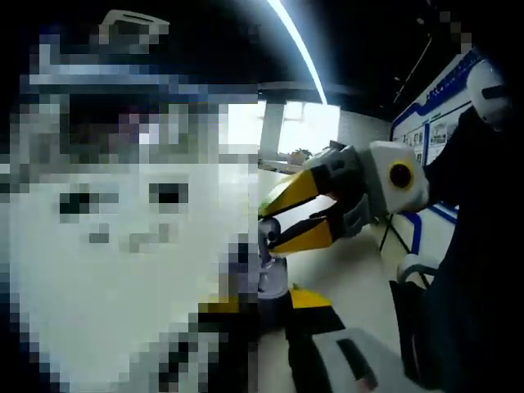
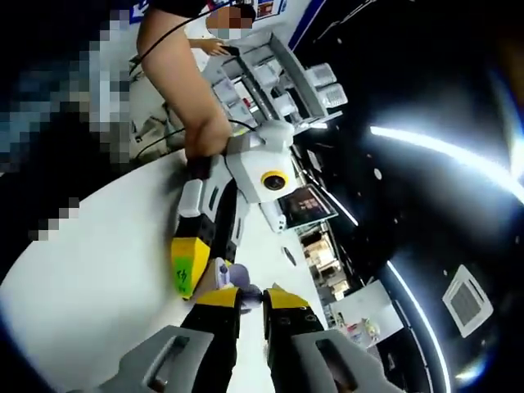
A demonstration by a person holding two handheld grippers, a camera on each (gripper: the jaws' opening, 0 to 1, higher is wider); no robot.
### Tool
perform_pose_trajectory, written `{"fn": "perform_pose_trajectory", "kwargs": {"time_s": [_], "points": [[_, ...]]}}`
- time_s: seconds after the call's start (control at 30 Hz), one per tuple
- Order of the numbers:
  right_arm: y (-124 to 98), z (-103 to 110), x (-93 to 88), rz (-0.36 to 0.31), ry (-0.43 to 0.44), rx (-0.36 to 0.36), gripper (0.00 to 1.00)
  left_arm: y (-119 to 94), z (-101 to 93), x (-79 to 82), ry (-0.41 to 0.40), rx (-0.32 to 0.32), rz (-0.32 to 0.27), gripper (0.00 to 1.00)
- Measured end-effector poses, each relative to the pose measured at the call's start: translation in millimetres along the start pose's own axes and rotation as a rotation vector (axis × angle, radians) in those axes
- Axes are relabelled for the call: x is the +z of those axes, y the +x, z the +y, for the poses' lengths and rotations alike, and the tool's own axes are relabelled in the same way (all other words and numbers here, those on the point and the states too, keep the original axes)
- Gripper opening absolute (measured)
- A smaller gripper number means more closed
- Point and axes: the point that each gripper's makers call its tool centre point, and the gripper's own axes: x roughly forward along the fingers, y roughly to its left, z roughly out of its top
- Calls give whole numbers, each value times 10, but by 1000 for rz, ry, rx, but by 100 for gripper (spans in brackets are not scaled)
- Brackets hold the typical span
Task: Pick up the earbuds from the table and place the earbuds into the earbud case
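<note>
The left gripper (image 1: 266, 301) rises from the bottom of its own view, shut on a grey-lavender earbud case (image 1: 272, 277). My right gripper (image 1: 268, 232) comes in from the right with its yellow jaws closed down on a small pale earbud (image 1: 265, 232) just above the case. In the right gripper view the right gripper (image 2: 250, 296) has its jaws nearly together right at the lavender case (image 2: 232, 277). The left gripper (image 2: 214, 274) reaches down to the case from the upper left. Both are held above the white table (image 2: 90, 270).
A person's bare arm (image 2: 184, 90) holds the left gripper. Shelves with white boxes (image 2: 278, 82) stand behind it. In the left gripper view a dark sleeve (image 1: 475, 270) is at the right, with a blue and white wall board (image 1: 438, 115) beyond the pale table (image 1: 352, 282).
</note>
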Motion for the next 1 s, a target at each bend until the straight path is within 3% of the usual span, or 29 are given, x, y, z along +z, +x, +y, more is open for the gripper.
{"fn": "perform_pose_trajectory", "kwargs": {"time_s": [0.27,0.33,0.73,1.0], "points": [[-17,35,78,6,45,28,10,2,3,1,2,1,0,19],[-31,59,70,9,51,34,1,2,3,1,0,1,0,19],[-98,41,-17,28,145,23,3,11,14,-9,0,7,3,19],[-118,26,-123,51,447,39,4,19,16,-3,4,8,3,19]]}}
